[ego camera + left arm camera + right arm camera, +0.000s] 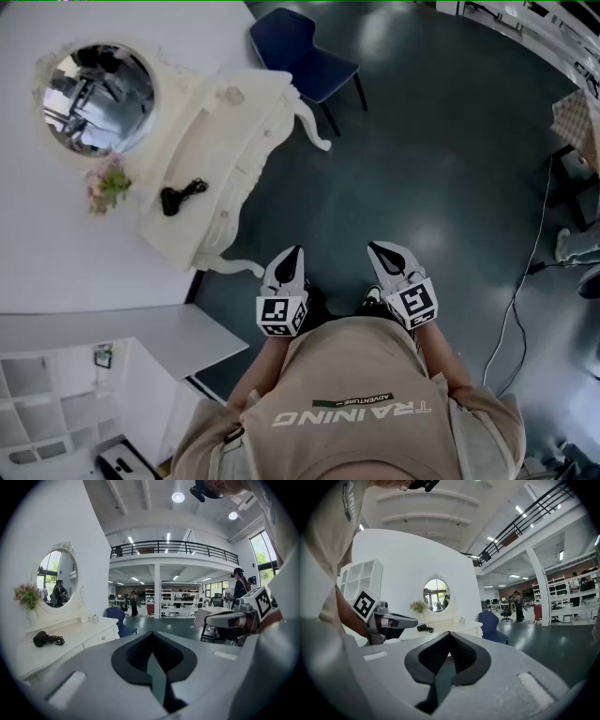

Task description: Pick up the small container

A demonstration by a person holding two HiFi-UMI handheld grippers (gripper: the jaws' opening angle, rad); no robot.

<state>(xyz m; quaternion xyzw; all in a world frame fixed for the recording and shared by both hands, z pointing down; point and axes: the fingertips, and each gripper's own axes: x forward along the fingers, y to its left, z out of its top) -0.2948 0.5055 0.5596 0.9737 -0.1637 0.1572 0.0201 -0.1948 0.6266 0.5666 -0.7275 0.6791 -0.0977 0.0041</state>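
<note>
The small container (232, 95) is a little pale jar at the far end of the white dressing table (211, 150). It also shows as a small jar (94, 618) in the left gripper view and as a small jar (462, 619) in the right gripper view. Both grippers are held side by side in front of the person's chest, over the dark floor and well short of the table. My left gripper (293, 253) has its jaws together with nothing in them, as its own view shows (151, 635). My right gripper (375, 248) is likewise shut and empty (450, 634).
A black hair dryer (181, 196) with its cord lies on the table. A round mirror (97, 97) and a vase of flowers (108, 183) stand against the wall. A blue chair (300, 52) sits beyond the table. A cable (525, 272) runs across the floor at right.
</note>
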